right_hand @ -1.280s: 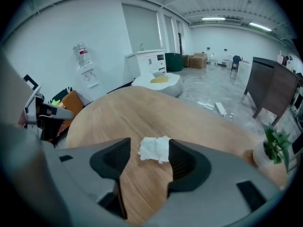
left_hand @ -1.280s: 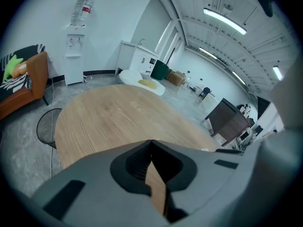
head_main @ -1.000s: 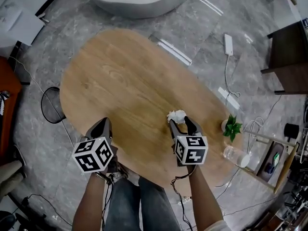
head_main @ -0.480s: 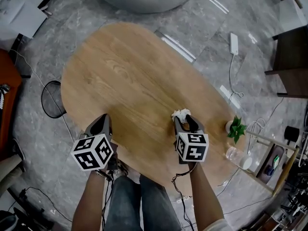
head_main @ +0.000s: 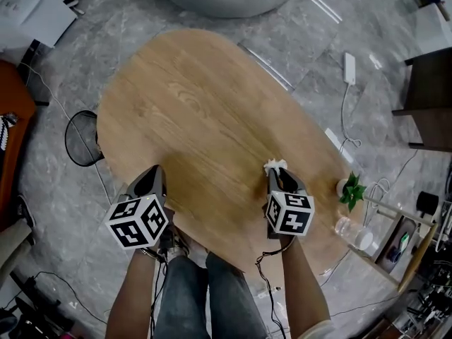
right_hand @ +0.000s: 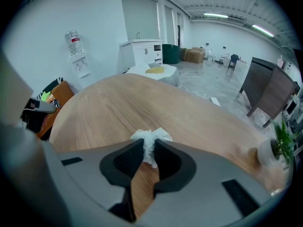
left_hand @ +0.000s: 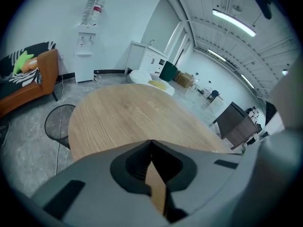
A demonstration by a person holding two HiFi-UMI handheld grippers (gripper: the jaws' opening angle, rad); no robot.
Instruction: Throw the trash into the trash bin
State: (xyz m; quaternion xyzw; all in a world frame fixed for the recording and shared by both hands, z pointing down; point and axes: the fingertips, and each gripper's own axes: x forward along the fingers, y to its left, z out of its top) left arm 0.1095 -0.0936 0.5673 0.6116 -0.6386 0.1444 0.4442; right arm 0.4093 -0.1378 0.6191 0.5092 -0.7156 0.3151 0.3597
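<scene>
Now, as my right gripper (right_hand: 149, 148) has just been closing on the tissue wad (right_hand: 150, 137) near the closer edge of the table (head_main: 191, 104), left gripper (left_hand: 151, 144) closed and empty, I squeeze firmly before lifting toward the bin (head_main: 68, 136).

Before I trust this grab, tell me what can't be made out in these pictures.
Right gripper view: the underside of the tissue, hidden between the jaws of the right gripper.
Head view: part of the trash bin, behind the table edge; its contents are too small to tell.
Head view: the bottle is blurred, any label unreadable.
</scene>
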